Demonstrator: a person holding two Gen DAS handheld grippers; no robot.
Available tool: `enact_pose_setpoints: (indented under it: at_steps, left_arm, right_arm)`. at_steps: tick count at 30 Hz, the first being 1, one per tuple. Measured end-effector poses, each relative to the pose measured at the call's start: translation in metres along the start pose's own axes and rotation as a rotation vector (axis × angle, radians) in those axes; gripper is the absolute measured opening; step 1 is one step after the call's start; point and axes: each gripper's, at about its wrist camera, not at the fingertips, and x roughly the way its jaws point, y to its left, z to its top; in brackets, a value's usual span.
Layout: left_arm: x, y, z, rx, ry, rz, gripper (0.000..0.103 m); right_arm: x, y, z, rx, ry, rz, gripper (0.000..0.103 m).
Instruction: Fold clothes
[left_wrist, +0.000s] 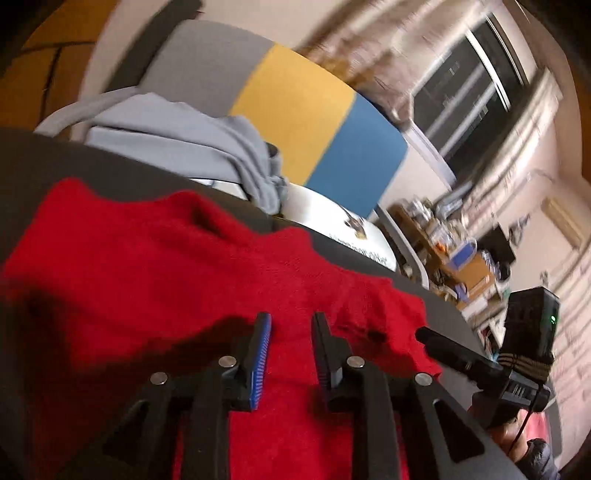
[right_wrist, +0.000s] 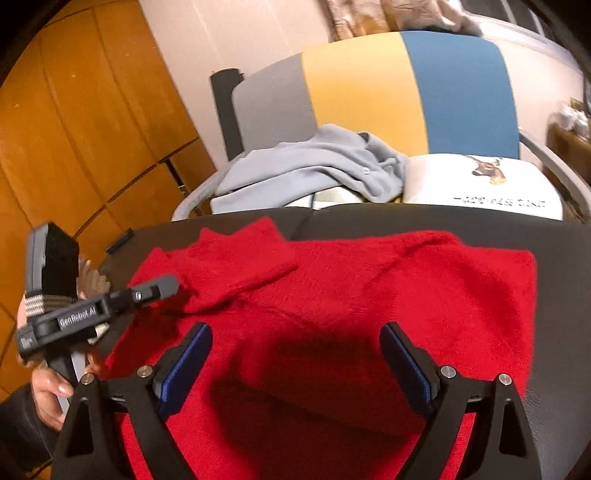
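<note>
Your left gripper (left_wrist: 291, 325) points downward, jaws slightly parted with nothing clamped between them. Your right gripper (right_wrist: 295, 345) also tilts down, jaws spread wide and empty.

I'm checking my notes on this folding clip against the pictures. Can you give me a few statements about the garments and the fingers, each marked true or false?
1. The red sweater lies on the dark table. True.
2. The right gripper has its fingers clamped on the sweater. False: they stand wide apart above it, holding nothing.
3. A light grey garment lies heaped on the chair behind the table. True.
4. The chair back is one plain colour. False: it has grey, yellow and blue panels.
5. The left gripper holds red cloth between its fingers. False: there is a gap between them, with nothing pinched.
</note>
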Motion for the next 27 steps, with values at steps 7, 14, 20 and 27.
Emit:
enact_pose_setpoints:
  at_steps: [7, 14, 20, 27]
  left_arm:
    - [-0.022, 0.072, -0.024, -0.167, -0.014, 0.042, 0.024]
    - [-0.019, 0.101, -0.039, -0.247, -0.024, -0.003, 0.023]
    - [-0.023, 0.107, -0.043, -0.269, -0.038, -0.042, 0.023]
    - [-0.031, 0.113, -0.046, -0.287, -0.049, -0.066, 0.023]
  right_arm:
    - [0.03, 0.02, 0.022, 0.125, -0.017, 0.157, 0.075]
    - [0.092, 0.005, 0.027, 0.378, 0.089, 0.145, 0.067]
    - [0.109, 0.014, 0.029, 0.4, 0.1, 0.092, 0.015]
    - [0.03, 0.06, 0.049, 0.227, -0.005, 0.214, 0.008]
